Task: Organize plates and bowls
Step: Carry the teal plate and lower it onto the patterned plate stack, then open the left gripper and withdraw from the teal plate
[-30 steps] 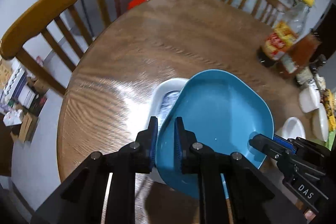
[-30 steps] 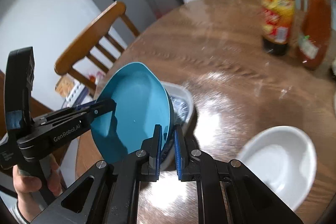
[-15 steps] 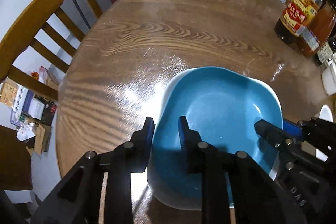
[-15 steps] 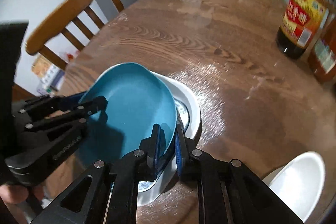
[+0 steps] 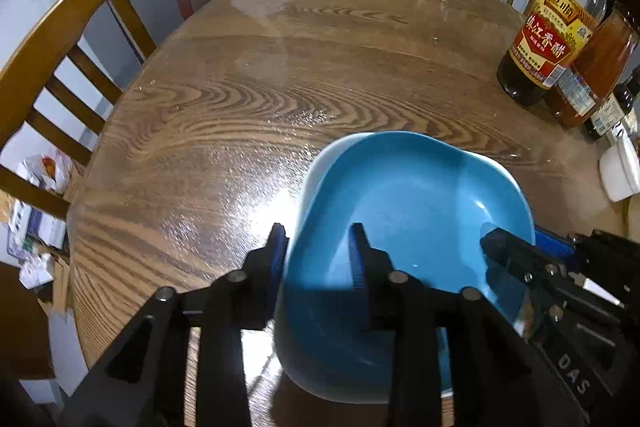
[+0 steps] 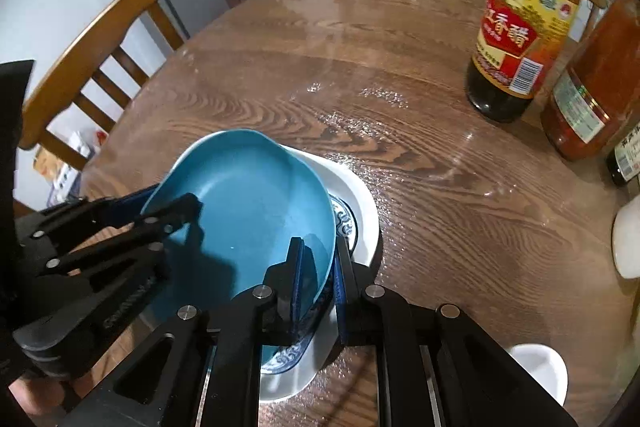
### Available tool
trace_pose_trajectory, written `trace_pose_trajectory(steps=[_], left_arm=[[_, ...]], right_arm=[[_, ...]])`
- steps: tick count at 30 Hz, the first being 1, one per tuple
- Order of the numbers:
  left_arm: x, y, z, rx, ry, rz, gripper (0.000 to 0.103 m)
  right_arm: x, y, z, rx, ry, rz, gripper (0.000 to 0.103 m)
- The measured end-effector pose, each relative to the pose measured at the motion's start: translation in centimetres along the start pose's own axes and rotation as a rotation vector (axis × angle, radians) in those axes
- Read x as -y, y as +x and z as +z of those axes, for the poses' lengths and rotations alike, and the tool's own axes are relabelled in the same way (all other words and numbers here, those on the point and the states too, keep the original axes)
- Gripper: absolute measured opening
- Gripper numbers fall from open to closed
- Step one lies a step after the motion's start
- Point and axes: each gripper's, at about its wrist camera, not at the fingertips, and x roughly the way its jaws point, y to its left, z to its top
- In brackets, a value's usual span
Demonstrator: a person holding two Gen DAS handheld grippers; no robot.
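A blue plate (image 5: 404,211) (image 6: 248,203) lies almost flat on a white plate (image 6: 360,195) (image 5: 316,163) with a blue-patterned dish (image 6: 345,225) nested in it, on the round wooden table (image 5: 280,87). My left gripper (image 5: 319,251) (image 6: 160,205) straddles the blue plate's left rim. Its jaws are opening, and its pads stand off the rim with a gap showing on both sides. At the plate's opposite rim my right gripper (image 6: 318,261) (image 5: 520,241) is shut on the edge. The stack's near side is hidden under the fingers.
A dark vinegar bottle (image 5: 540,39) (image 6: 516,27) and an orange sauce jar (image 5: 600,67) (image 6: 600,67) stand at the right. White dishes (image 5: 620,171) line the right edge, and a white bowl (image 6: 540,375) sits near the front. Wooden chairs (image 5: 60,39) ring the table.
The blue plate came down from a steep tilt to rest nearly flat on the white plate. Both grippers sank with it. The left jaws widened off the rim; the right ones stayed closed.
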Motion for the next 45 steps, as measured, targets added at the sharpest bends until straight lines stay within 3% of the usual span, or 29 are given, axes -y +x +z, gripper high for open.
trace_pose_trajectory(steps=[3, 5, 7, 8, 15, 20, 23, 29, 33, 37, 45], left_arm=[[0.0, -1.1, -0.4, 0.016, -0.021, 0.02, 0.061], [0.0, -2.1, -0.6, 0.036, -0.035, 0.037, 0.07], [-0.2, -3.5, -1.1, 0.055, -0.055, 0.035, 0.082], [-0.3, -4.0, -1.2, 0.063, -0.061, 0.032, 0.084], [0.4, -8.0, -3.3, 0.125, -0.08, 0.022, 0.1], [2.0, -9.5, -4.0, 0.149, -0.076, 0.014, 0.102], [3.3, -10.5, -4.7, 0.168, -0.057, 0.028, 0.102], [5.8, -11.4, -5.9, 0.161, -0.022, -0.006, 0.102], [7.9, -11.4, -6.5, 0.147, 0.006, -0.081, 0.102], [10.7, -11.8, -6.1, 0.153, 0.056, -0.069, 0.102], [17.2, -11.0, -5.0, 0.116, 0.19, -0.117, 0.102]], right_arm=[[0.1, -1.7, -0.7, 0.047, -0.014, 0.007, 0.018], [0.1, -3.1, -1.2, 0.084, -0.021, 0.018, 0.03], [0.2, -4.9, -1.6, 0.126, -0.026, 0.033, 0.05], [0.3, -5.6, -1.9, 0.142, -0.027, 0.038, 0.053], [1.8, -10.7, -4.5, 0.226, -0.019, 0.086, 0.057], [3.6, -13.3, -6.5, 0.258, 0.006, 0.096, 0.061], [4.5, -14.4, -7.7, 0.272, 0.018, 0.093, 0.071], [7.8, -16.4, -10.2, 0.284, 0.079, 0.09, 0.072], [10.4, -17.3, -11.7, 0.279, 0.128, 0.071, 0.072], [13.3, -18.2, -13.3, 0.263, 0.179, 0.023, 0.072], [16.9, -20.2, -16.5, 0.283, 0.281, -0.031, 0.072]])
